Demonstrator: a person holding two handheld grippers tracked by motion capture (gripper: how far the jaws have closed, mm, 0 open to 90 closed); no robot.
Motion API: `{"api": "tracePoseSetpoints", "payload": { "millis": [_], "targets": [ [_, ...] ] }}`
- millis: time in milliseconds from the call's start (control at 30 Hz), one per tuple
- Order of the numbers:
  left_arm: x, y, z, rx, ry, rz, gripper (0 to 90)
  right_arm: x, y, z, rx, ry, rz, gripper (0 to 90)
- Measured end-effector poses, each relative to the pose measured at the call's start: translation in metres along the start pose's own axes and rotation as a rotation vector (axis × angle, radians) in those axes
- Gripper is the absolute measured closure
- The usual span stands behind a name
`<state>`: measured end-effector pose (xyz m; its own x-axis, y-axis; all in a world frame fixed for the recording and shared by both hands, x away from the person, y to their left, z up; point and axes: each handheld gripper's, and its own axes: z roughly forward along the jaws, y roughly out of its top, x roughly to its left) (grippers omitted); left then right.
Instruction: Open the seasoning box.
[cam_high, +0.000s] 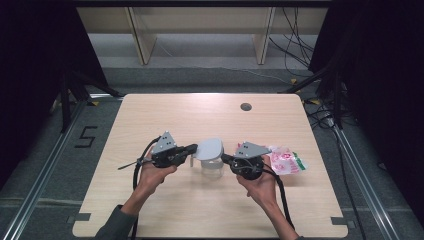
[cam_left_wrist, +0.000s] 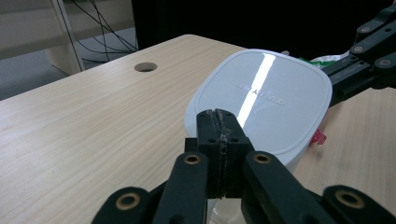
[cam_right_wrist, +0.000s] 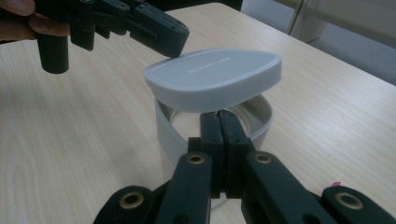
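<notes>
- Left gripper (cam_high: 192, 148): jaws pressed together on the near edge of the grey lid (cam_high: 209, 148), holding it lifted and tilted. In the left gripper view the lid's rim sits just ahead of the jaw tips, with its flat top spreading beyond them.
- Right gripper (cam_high: 226, 159): jaws closed on the near wall of the clear container (cam_high: 212, 169), as the right gripper view shows; the thin wall runs between the jaw tips.
- Lid position: directly above the container's open mouth, raised clear of the rim on the side facing the right jaws. Whether its far edge still touches the rim cannot be told.
- Container position: standing upright on the counter (cam_high: 165, 115), between the two grippers, just ahead of the right jaws and just below the left ones.
- Pink and white packet (cam_high: 286, 161): lies on the counter behind the right gripper, apart from the container.
- Round hole (cam_high: 245, 106): in the counter top, well beyond both sets of jaws.
</notes>
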<state>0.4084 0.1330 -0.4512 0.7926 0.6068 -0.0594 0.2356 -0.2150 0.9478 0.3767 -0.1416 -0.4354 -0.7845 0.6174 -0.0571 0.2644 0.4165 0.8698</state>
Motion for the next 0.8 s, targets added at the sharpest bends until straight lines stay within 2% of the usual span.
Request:
{"api": "tracePoseSetpoints", "payload": {
  "millis": [67, 167, 233, 267, 300, 367, 400, 433, 467, 567, 600, 667, 800],
  "targets": [
    [0.0, 0.0, 0.0, -0.009, 0.003, -0.022, 84.3, -0.001, 0.001, 0.001, -0.002, -0.009, -0.021, 90.0],
    [0.002, 0.001, -0.005, -0.032, -0.02, -0.046, 73.9, 0.001, 0.003, 0.001, -0.002, -0.002, 0.007, 90.0],
    [0.001, 0.003, -0.01, -0.031, -0.027, -0.051, 68.2, 0.001, 0.006, 0.001, -0.005, -0.001, -0.005, 90.0],
    [0.001, 0.003, -0.012, -0.028, -0.02, -0.042, 61.5, 0.001, 0.008, 0.001, -0.005, 0.004, 0.001, 90.0],
    [0.0, 0.002, -0.014, -0.029, -0.006, -0.041, 61.5, 0.001, 0.008, 0.001, -0.005, 0.004, 0.001, 90.0],
    [0.0, 0.001, -0.02, -0.017, 0.02, -0.038, 55.1, 0.002, 0.01, 0.002, -0.014, -0.001, 0.004, 90.0],
    [0.0, 0.0, -0.022, -0.017, 0.021, -0.038, 52.3, 0.002, 0.011, 0.003, -0.026, 0.009, -0.014, 90.0],
    [-0.001, -0.001, -0.025, -0.006, 0.031, -0.037, 49.6, 0.003, 0.013, 0.003, -0.028, -0.01, -0.021, 90.0],
    [0.0, -0.003, -0.027, 0.002, 0.03, -0.029, 47.2, 0.003, 0.014, 0.004, -0.042, -0.008, -0.031, 90.0],
    [-0.002, -0.008, -0.031, 0.031, 0.041, -0.01, 42.0, 0.004, 0.019, 0.005, -0.037, 0.0, -0.016, 90.0],
    [-0.003, -0.011, -0.031, 0.038, 0.05, -0.016, 40.0, 0.004, 0.02, 0.007, -0.051, -0.001, -0.034, 90.0],
    [-0.003, -0.016, -0.032, 0.044, 0.047, -0.027, 37.0, 0.006, 0.025, 0.01, -0.074, 0.002, -0.029, 90.0],
    [-0.003, -0.025, -0.039, 0.059, 0.059, -0.038, 35.3, 0.009, 0.028, 0.012, -0.065, 0.016, -0.023, 90.0]
  ]
}}
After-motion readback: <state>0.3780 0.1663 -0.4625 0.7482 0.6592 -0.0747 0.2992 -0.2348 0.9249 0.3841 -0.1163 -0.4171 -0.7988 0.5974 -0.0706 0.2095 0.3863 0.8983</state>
